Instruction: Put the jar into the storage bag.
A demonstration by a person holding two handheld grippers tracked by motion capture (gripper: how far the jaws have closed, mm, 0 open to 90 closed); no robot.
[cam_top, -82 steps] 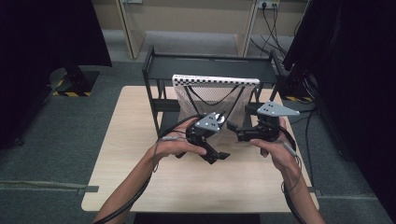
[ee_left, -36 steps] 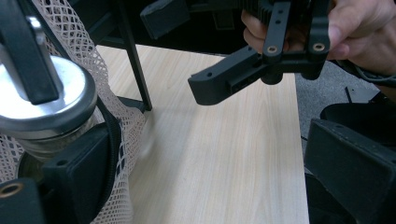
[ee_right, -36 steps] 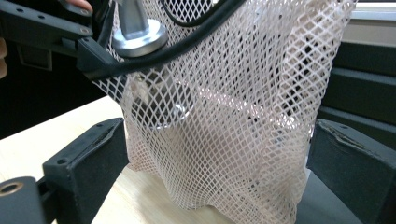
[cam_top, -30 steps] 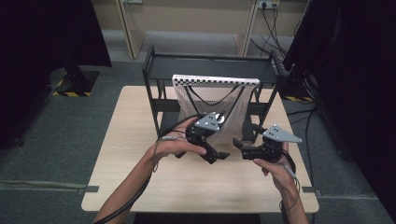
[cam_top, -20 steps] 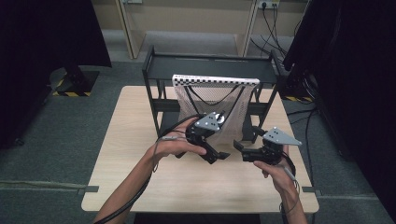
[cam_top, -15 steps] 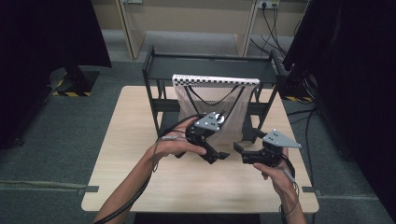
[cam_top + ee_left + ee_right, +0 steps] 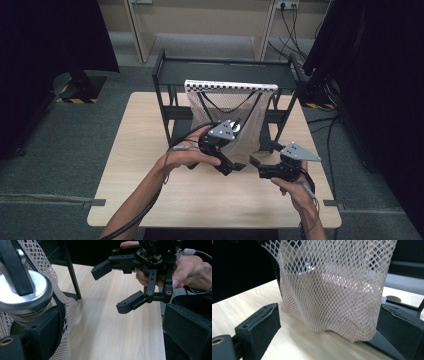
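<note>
1. High view: two forearms enter from the near edge of the table [image 7: 150,200]. The left gripper [image 7: 231,165] sits at the table's middle, angled to the right, just beside the lower end of the net bag [image 7: 230,112]. The right gripper [image 7: 260,167] lies to its right, pointing left, its jaws spread and holding nothing.
2. High view: the net bag hangs from a checkered bar [image 7: 231,85] on a black rack [image 7: 225,70] at the far side of the table.
3. Left gripper view: a jar with a metal lid [image 7: 23,296] sits inside the net bag [image 7: 66,312], between this gripper's own jaws. Whether the jaws press on it cannot be told. The right gripper [image 7: 112,287] shows farther off, jaws apart, held in a hand [image 7: 190,272].
4. Right gripper view: the net bag [image 7: 332,287] hangs close ahead, its bottom resting on the table [image 7: 294,345], between this gripper's spread jaws. A pale shape shows through the mesh, too blurred to name.
</note>
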